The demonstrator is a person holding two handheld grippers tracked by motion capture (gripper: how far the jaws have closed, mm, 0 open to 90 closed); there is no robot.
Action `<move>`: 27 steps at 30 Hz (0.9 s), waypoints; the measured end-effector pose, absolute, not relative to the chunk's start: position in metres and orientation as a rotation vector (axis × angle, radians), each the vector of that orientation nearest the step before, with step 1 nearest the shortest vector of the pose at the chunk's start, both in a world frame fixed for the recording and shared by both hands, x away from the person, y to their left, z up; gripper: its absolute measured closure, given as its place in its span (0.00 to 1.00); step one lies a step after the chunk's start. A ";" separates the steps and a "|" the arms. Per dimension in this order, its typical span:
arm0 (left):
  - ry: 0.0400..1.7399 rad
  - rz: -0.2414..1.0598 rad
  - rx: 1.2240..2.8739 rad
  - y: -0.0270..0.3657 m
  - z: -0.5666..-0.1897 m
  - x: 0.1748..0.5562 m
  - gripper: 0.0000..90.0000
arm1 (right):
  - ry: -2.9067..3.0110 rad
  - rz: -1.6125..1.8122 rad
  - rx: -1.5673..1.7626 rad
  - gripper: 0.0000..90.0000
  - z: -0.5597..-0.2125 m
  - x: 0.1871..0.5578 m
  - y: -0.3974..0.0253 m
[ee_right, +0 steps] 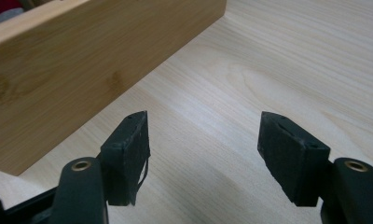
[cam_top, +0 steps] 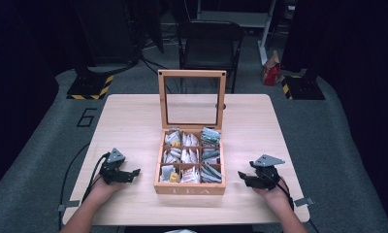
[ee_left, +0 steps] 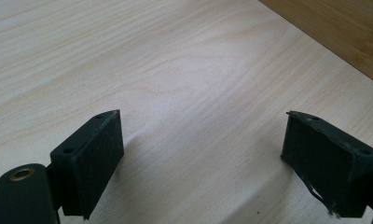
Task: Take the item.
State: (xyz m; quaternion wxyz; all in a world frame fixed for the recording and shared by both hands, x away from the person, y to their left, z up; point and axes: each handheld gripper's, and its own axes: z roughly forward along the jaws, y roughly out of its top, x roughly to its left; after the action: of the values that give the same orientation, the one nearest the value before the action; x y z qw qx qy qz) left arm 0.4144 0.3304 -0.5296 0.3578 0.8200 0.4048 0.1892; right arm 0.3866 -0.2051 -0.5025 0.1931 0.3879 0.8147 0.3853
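Wooden nine-compartment tea box (cam_top: 190,188) with a glass-paned lid (cam_top: 192,100) standing upright sits mid-table on the pale wood table (cam_top: 134,121), between the two grippers. Its compartments are stocked with paper and foil tea sachets (cam_top: 188,158), none lifted out, so the work looks barely begun: everything is left to do. The left gripper (cam_top: 129,174) and right gripper (cam_top: 244,178) rest on the tabletop either side of the box, jaws spread wide and empty. The box front reads "TEA"; a "6" (cam_top: 87,117) is marked on the grey floor.
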 end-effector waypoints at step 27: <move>1.045 0.489 2.118 0.330 -0.529 0.414 0.13 | 2.317 1.171 1.035 0.42 -0.471 0.374 -0.196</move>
State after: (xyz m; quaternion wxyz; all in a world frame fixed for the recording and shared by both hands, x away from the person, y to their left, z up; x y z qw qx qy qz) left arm 0.4144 0.3304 -0.5295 0.3571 0.8203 0.4046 0.1893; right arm 0.3743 -0.1962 -0.4709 0.1722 0.3648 0.8166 0.4127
